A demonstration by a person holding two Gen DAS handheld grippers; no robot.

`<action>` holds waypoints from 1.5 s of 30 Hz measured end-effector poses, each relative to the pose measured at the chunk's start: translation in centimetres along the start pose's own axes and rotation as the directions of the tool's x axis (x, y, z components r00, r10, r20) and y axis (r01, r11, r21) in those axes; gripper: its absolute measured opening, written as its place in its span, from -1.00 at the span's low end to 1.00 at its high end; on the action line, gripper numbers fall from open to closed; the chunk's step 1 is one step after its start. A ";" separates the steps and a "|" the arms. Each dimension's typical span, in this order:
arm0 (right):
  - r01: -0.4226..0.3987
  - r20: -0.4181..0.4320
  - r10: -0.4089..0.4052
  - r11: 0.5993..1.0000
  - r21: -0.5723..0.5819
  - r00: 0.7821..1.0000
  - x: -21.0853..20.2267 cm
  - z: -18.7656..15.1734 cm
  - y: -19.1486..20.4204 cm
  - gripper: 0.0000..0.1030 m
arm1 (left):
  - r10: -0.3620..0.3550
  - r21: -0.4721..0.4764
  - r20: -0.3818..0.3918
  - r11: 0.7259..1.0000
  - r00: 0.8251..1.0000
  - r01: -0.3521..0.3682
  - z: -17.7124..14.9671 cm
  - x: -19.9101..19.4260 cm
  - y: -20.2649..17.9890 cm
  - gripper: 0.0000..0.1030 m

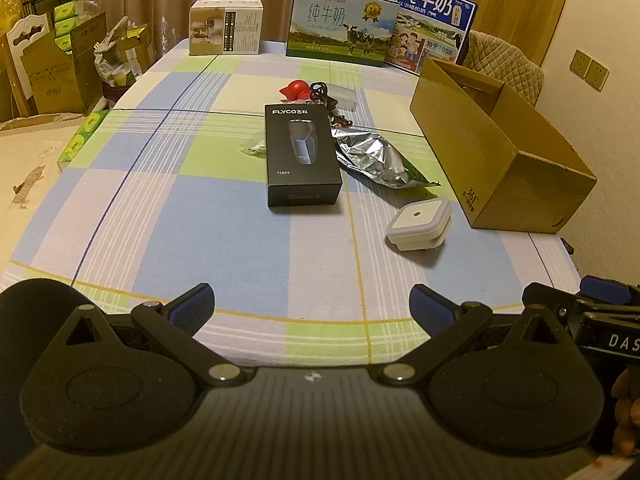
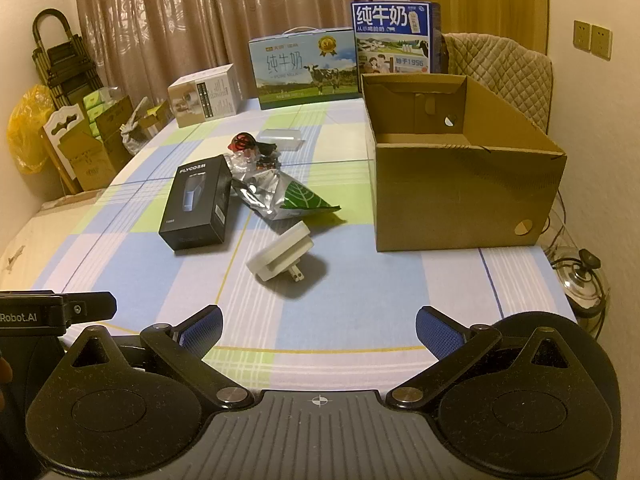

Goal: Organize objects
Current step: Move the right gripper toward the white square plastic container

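Observation:
On the checked tablecloth lie a black FLYCO shaver box (image 1: pixel 302 154) (image 2: pixel 198 202), a silver foil bag (image 1: pixel 374 156) (image 2: pixel 276 196), a white plug-in night light (image 1: pixel 420 222) (image 2: pixel 282 258), a red object with a black cable (image 1: pixel 298 90) (image 2: pixel 246 142) and a clear plastic case (image 1: pixel 344 96) (image 2: pixel 280 138). An open cardboard box (image 1: pixel 500 148) (image 2: pixel 464 184) stands at the right. My left gripper (image 1: pixel 312 306) is open and empty, near the front edge. My right gripper (image 2: pixel 318 330) is open and empty, just short of the night light.
Two milk cartons (image 1: pixel 342 26) (image 2: pixel 394 38) and a small white box (image 1: pixel 226 28) (image 2: pixel 204 96) stand along the table's far edge. Cardboard boxes and bags (image 1: pixel 60 64) crowd the floor at left. A padded chair (image 2: pixel 500 68) stands behind the cardboard box. A glass lid (image 2: pixel 580 280) sits off the right edge.

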State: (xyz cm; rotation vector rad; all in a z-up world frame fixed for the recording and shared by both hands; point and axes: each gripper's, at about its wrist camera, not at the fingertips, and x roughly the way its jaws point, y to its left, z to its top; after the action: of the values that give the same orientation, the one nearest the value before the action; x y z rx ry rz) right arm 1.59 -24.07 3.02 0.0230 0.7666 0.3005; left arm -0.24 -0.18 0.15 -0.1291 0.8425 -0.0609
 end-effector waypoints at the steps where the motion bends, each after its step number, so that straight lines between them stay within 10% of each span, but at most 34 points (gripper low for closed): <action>1: 0.000 0.000 0.000 1.000 0.000 1.000 0.0 0.0 0.0 0.95 | 0.001 0.000 0.000 1.000 1.000 -0.001 0.0 0.0 0.0 0.98; 45: -0.089 -0.047 0.084 0.989 -0.122 0.995 7.7 2.6 0.4 0.95 | -0.034 -0.075 -0.028 0.997 0.999 0.032 4.8 5.4 2.1 0.98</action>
State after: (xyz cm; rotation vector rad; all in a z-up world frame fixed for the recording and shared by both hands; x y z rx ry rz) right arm 8.52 -21.38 -0.29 -0.0677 0.7885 0.4315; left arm 6.94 1.81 -1.02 -0.2127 0.8723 -0.0624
